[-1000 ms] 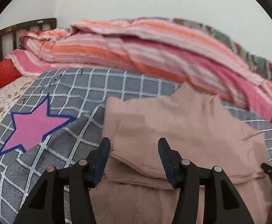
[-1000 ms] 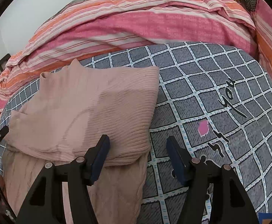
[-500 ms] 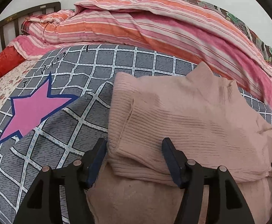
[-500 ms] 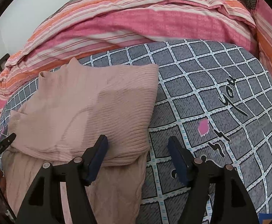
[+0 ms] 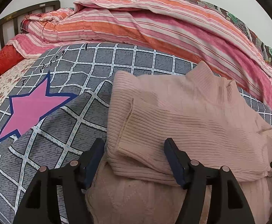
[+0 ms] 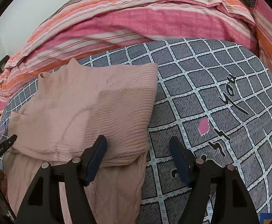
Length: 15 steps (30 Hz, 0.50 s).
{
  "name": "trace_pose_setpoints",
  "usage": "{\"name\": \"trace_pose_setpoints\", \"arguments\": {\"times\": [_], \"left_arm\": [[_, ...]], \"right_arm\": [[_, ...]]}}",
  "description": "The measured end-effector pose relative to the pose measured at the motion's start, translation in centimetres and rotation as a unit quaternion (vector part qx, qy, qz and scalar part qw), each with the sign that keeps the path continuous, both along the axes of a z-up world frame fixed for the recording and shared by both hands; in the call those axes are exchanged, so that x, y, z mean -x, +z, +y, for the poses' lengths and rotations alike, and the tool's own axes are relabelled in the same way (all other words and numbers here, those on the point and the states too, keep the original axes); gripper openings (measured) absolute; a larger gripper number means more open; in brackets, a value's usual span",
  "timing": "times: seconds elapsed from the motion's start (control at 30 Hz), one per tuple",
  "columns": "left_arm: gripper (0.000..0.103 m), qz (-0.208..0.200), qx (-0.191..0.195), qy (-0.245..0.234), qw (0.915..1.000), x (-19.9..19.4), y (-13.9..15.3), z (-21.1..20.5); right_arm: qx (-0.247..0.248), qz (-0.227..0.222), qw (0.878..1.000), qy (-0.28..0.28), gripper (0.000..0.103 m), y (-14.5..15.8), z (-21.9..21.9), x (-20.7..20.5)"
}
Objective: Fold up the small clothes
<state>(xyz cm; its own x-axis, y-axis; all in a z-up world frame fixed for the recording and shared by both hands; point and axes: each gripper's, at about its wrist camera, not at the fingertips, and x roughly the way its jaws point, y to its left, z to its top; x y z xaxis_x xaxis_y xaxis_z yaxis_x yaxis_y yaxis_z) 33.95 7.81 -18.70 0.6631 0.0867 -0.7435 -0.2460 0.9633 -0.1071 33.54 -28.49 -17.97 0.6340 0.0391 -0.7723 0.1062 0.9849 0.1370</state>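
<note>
A dusty-pink ribbed sweater [image 5: 188, 115] lies folded on the grey checked bedspread, collar toward the far side, with a second pink knit layer [image 5: 145, 201] under its near edge. My left gripper [image 5: 134, 155] is open and empty, jaws spread at the sweater's near left corner. The sweater also shows in the right wrist view [image 6: 91, 115]. My right gripper [image 6: 138, 153] is open and empty, left finger over the sweater's near right corner, right finger over the bedspread.
The grey checked bedspread [image 6: 219, 85] has a pink star print [image 5: 33, 108] at left. A heaped pink and orange striped quilt [image 5: 145, 24] lies along the far side. A dark wooden headboard [image 5: 11, 22] stands at far left.
The left gripper has moved up and tilted downward over the sweater's left corner, bringing more of the sweater into view. The right gripper has barely moved. Both stay open.
</note>
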Motion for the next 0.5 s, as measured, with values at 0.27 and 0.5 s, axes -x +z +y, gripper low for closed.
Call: {"name": "trace_pose_setpoints", "arguments": {"times": [0.27, 0.5], "left_arm": [[0.067, 0.0, 0.0, 0.0, 1.0, 0.01, -0.02, -0.02], [0.067, 0.0, 0.0, 0.0, 1.0, -0.01, -0.04, -0.05]], "right_arm": [[0.0, 0.0, 1.0, 0.0, 0.069, -0.02, -0.04, -0.01], [0.0, 0.0, 1.0, 0.001, 0.069, -0.02, -0.07, -0.03]]}}
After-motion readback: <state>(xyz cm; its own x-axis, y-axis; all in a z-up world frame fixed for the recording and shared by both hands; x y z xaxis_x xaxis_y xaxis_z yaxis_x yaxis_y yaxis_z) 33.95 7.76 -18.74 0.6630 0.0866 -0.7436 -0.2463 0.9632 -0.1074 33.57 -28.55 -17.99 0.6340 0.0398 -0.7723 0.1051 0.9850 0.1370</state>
